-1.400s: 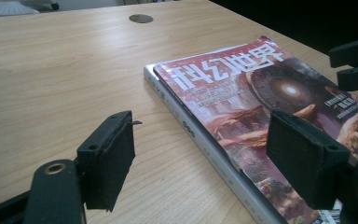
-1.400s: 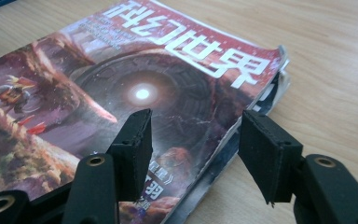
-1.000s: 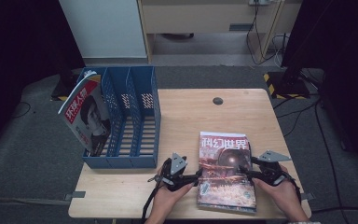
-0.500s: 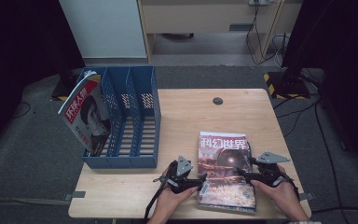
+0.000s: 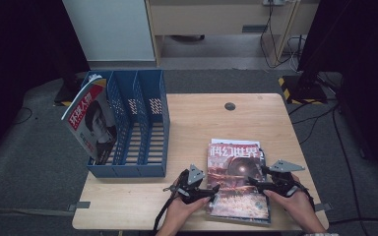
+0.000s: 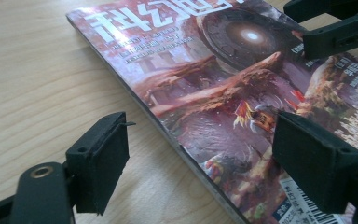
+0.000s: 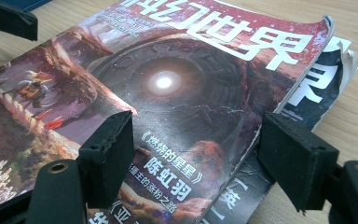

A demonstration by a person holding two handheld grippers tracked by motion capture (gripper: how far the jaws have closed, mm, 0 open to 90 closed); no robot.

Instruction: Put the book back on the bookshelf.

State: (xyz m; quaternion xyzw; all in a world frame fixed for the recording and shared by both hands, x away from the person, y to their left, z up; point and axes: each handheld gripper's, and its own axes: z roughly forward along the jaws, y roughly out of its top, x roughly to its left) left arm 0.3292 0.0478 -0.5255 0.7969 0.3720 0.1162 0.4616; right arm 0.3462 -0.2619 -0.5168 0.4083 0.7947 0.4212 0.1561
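A stack of two magazines lies near the table's front edge, the top one point(image 5: 236, 169) with a dark red science-fiction cover. My left gripper point(image 5: 212, 189) is at its left edge. In the left gripper view the top magazine point(image 6: 214, 79) has its spine between the open jaws point(image 6: 200, 154), one finger point(image 6: 100, 161) over bare wood. These jaws have just been opening. My right gripper point(image 5: 254, 183) is at the right edge. Its open jaws point(image 7: 193, 154) straddle the curled edge of the top magazine point(image 7: 177, 79), above the lower magazine point(image 7: 326, 79).
A blue file rack point(image 5: 142, 123) with three slots stands at the table's left, with a red-titled magazine point(image 5: 89, 123) leaning in its leftmost slot. A small dark cable hole point(image 5: 230, 106) sits at the back of the wooden table point(image 5: 202, 123).
My left gripper has edged right, closer to the magazine's left edge, and its jaws stand a little wider. The right gripper has kept its place.
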